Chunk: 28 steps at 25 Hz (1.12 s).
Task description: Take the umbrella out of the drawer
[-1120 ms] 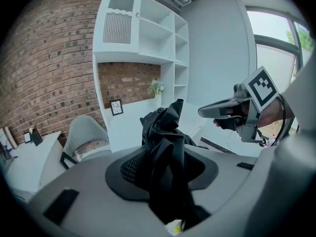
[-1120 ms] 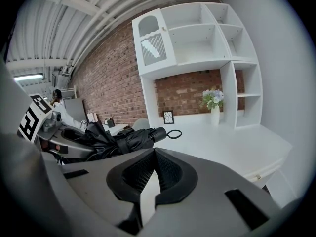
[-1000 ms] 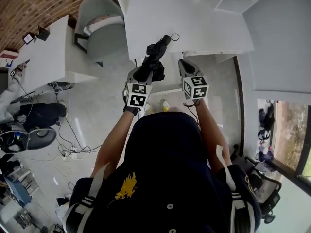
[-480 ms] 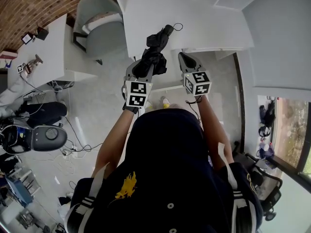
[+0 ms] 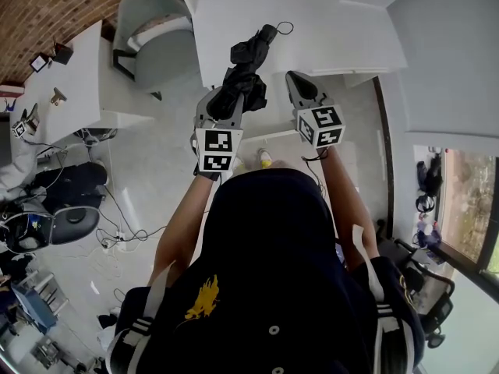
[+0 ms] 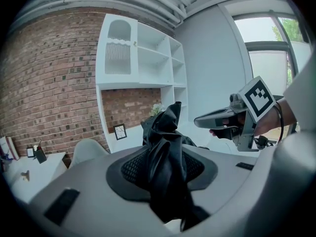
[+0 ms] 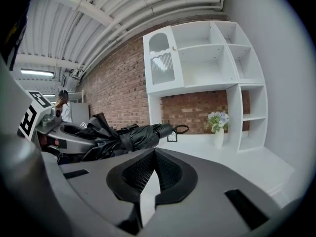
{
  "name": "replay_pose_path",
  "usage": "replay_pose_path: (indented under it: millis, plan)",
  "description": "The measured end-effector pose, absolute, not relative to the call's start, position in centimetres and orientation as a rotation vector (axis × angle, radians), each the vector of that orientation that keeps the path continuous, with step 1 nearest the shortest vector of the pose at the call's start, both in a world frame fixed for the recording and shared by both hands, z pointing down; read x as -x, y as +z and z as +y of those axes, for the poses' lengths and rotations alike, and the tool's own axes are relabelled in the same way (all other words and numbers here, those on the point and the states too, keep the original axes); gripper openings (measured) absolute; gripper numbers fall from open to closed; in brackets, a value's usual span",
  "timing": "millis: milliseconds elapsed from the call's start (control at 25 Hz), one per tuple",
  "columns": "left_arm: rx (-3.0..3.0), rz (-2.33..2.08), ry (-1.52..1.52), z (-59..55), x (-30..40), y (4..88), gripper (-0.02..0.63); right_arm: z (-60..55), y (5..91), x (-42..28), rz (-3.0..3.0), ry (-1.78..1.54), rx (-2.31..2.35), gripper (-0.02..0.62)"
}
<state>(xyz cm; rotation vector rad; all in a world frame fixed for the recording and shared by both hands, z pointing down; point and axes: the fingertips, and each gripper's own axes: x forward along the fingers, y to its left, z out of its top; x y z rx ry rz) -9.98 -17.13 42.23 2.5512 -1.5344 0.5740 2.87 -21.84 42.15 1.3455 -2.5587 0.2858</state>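
The folded black umbrella (image 5: 243,76) was up in the air at the upper middle of the head view, over the near edge of the white desk (image 5: 335,37). It looked light, a stiff core under loose, slippery cloth, best taken round the bunched middle; the left gripper (image 5: 231,104) was clamped there. Just right of it, the right gripper (image 5: 296,86) was closed and empty. The desk, a grey chair (image 5: 156,41) at upper left and a small flower vase (image 7: 218,130) stood apart, blocking nothing
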Motion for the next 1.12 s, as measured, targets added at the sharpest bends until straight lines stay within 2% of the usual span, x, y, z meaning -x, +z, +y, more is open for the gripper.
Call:
replay_pose_path:
  millis: [1120]
  plan:
    - [-2.575, -1.739, 0.343, -18.8, 13.7, 34.8, 0.147, -22.5, 35.7, -2.5, -2.635, 0.121, -1.441, 0.023]
